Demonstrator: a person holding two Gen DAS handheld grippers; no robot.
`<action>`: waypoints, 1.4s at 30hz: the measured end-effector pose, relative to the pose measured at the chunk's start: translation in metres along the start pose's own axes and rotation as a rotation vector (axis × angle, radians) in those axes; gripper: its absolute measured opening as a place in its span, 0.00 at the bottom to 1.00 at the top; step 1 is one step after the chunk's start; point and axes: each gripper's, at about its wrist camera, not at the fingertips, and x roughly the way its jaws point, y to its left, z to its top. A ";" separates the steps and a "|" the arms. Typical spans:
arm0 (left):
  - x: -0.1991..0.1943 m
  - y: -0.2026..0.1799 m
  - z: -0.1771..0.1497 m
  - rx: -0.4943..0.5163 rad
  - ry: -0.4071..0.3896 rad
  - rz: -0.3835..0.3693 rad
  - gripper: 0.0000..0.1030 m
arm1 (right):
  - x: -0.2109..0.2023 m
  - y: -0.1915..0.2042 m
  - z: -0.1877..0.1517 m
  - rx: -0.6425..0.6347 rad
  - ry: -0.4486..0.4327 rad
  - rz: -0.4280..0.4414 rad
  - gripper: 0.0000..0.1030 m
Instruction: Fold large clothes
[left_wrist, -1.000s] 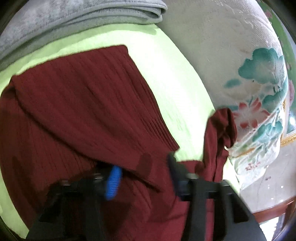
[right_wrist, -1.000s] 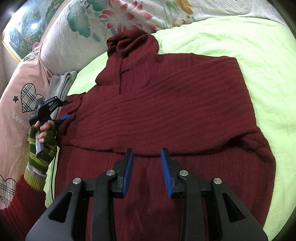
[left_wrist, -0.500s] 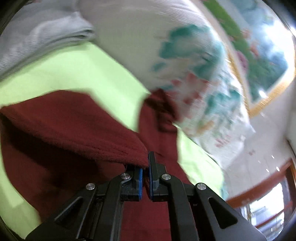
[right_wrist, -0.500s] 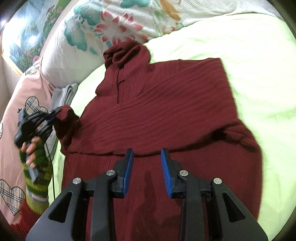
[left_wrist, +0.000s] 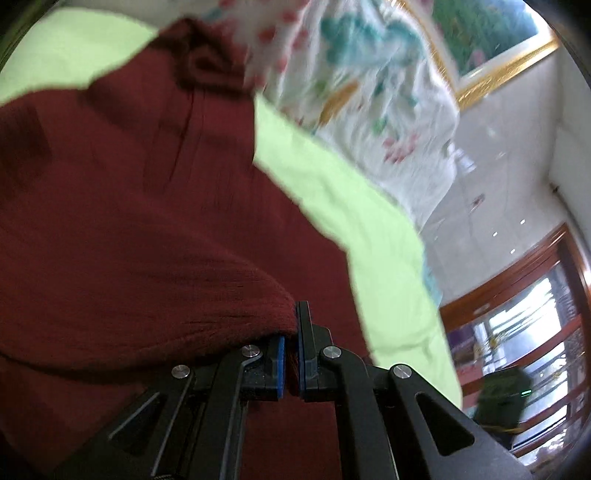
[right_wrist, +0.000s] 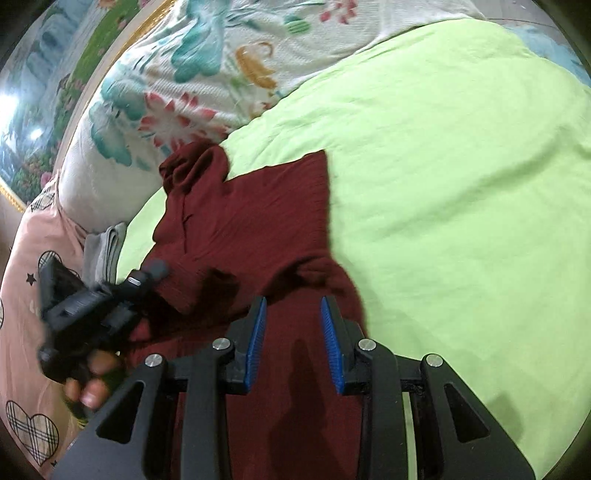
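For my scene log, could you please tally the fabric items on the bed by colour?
Maroon: 1, the sweater
Grey: 1, the folded cloth
Lime green: 1, the bedsheet
White floral: 1, the quilt
Pink with hearts: 1, the bedding
Total: 5

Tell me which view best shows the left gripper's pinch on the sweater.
The left wrist view: the left gripper is shut on a fold of the maroon sweater, sharp and close. The right wrist view shows that gripper only from the side, blurred, and its contact is unclear.
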 end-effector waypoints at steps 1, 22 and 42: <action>0.008 0.004 -0.003 -0.005 0.021 0.008 0.04 | -0.001 0.001 0.000 0.001 -0.001 -0.001 0.31; -0.182 0.107 -0.033 0.028 -0.150 0.476 0.48 | 0.070 0.058 0.007 -0.051 0.167 0.131 0.44; -0.178 0.170 0.000 0.012 -0.132 0.663 0.46 | 0.038 0.083 0.049 -0.169 -0.077 0.067 0.05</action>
